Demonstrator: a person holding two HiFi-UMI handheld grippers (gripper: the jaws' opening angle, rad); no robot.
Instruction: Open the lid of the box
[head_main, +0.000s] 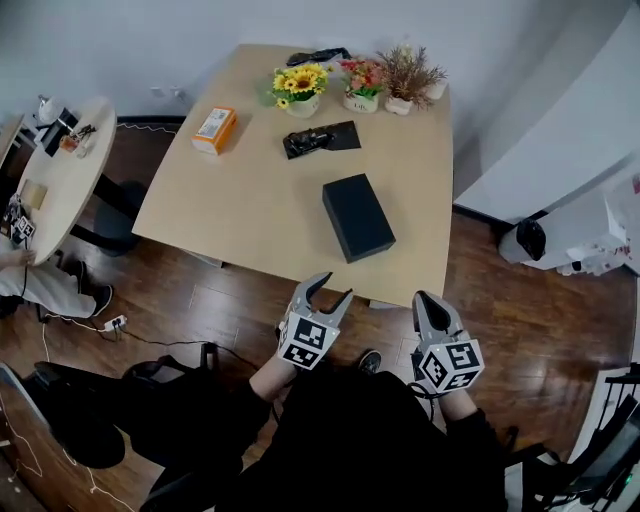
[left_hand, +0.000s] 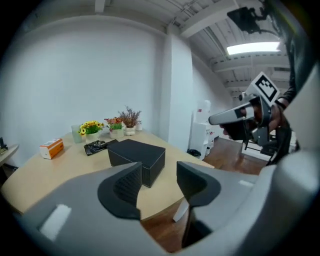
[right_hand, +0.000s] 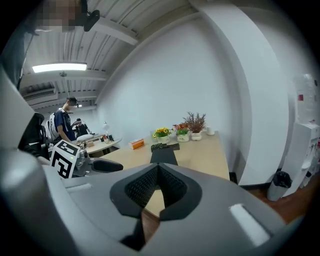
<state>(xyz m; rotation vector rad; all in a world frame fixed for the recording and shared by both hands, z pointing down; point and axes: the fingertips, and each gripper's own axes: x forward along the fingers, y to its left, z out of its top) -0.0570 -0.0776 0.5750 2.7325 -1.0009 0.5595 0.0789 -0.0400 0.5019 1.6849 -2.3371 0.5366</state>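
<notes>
Light wooden table: a matte black rectangular box is seen ahead of the left gripper, spread wide, and the right gripper, closed empty.

Long white ceiling tube lamps light my room brightly and evenly, burning out to glare. On the light wooden tabletop the matte black rectangular box throws only a faint, soft shadow. My gripper views bulge and darken to black at the rims; what sits closest to my lenses is soft.
</notes>
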